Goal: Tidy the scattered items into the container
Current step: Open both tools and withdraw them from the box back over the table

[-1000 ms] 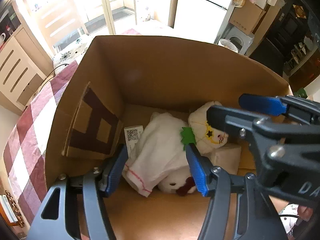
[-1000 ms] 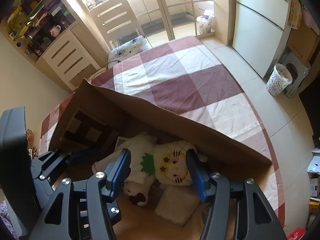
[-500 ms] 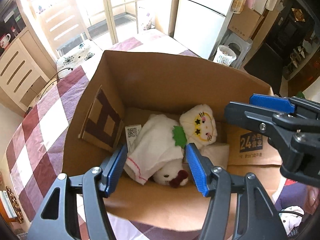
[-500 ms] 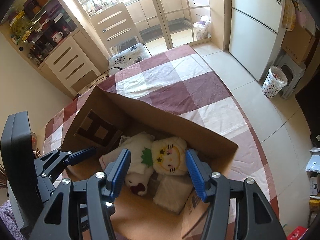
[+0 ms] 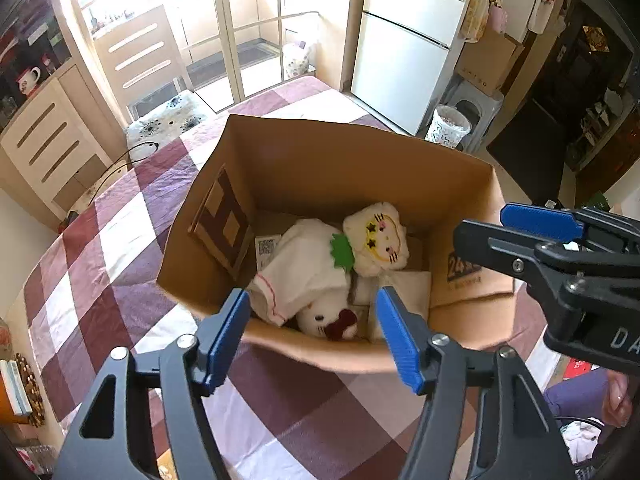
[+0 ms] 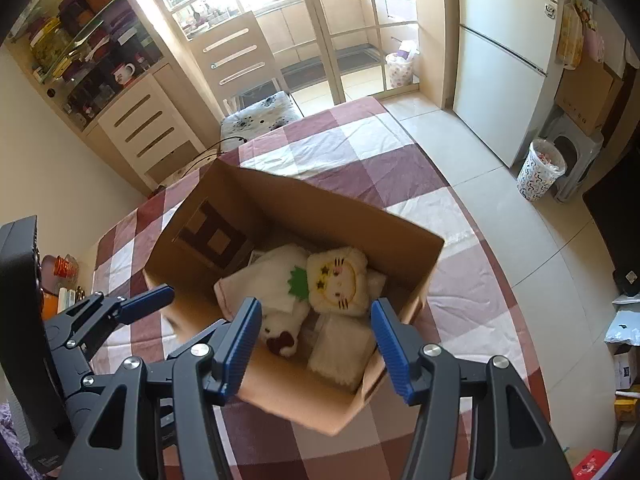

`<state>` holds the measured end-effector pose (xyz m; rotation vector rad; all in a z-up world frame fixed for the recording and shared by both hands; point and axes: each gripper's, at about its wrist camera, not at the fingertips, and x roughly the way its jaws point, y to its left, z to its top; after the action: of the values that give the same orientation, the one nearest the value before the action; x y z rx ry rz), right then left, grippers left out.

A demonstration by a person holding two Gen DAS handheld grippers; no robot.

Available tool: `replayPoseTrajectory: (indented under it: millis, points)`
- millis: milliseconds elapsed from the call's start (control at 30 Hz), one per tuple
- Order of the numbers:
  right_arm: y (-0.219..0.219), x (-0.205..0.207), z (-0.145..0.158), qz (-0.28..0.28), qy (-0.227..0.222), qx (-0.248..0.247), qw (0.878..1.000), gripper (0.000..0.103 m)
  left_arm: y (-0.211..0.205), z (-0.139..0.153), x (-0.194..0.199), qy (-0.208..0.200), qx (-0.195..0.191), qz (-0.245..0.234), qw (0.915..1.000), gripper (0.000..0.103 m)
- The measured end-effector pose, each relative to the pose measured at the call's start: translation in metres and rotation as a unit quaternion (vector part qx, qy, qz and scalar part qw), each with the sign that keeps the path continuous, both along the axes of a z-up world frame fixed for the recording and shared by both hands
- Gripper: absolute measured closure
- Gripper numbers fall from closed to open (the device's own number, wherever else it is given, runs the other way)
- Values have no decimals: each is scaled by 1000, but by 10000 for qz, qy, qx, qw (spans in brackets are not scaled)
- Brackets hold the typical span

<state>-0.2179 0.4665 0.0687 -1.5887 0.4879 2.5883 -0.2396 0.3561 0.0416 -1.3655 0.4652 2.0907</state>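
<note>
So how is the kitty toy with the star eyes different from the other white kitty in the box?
The star-eyed kitty lies face up, yellow around its face, a green leaf beside it. The other kitty lies lower, partly under a white cloth, and wears a dark red bow. The star-eyed one rests on top. Both are white plush toys inside the box.

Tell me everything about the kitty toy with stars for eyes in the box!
The star-eyed kitty plush is creamy white and fuzzy, with a yellow face, two dark star eyes, pink nose and whiskers. A green leaf collar sits by its head. It lies face up inside the cardboard box, resting on a white plush and a folded white cloth. No gripper touches it.
</note>
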Motion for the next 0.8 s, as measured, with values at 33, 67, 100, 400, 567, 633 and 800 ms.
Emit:
replayPoseTrajectory:
  millis: [33, 67, 100, 400, 567, 633, 800]
  points:
    - [-2, 4, 1, 19, -8, 6, 10000, 44, -1, 1, 3, 12, -2, 4, 10000, 35]
    - [-3, 7, 1, 33, -9, 10, 10000, 44, -3, 2, 7, 20, -8, 5, 10000, 35]
    - [-4, 10, 2, 46, -15, 17, 10000, 44, -4, 4, 10, 21, -14, 11, 10000, 35]
    - [-12, 39, 5, 135, -7, 30, 9999, 44, -15, 11, 40, 36, -2, 64, 10000, 35]
    - [-18, 54, 6, 217, -16, 38, 9998, 44, -21, 12, 54, 58, -15, 80, 10000, 35]
    - [-21, 59, 6, 246, -20, 41, 9997, 44, -24, 13, 60, 58, -17, 95, 9999, 35]
    - [-28, 72, 6, 325, -48, 34, 9995, 44, -33, 13, 75, 75, -53, 133, 9999, 35]
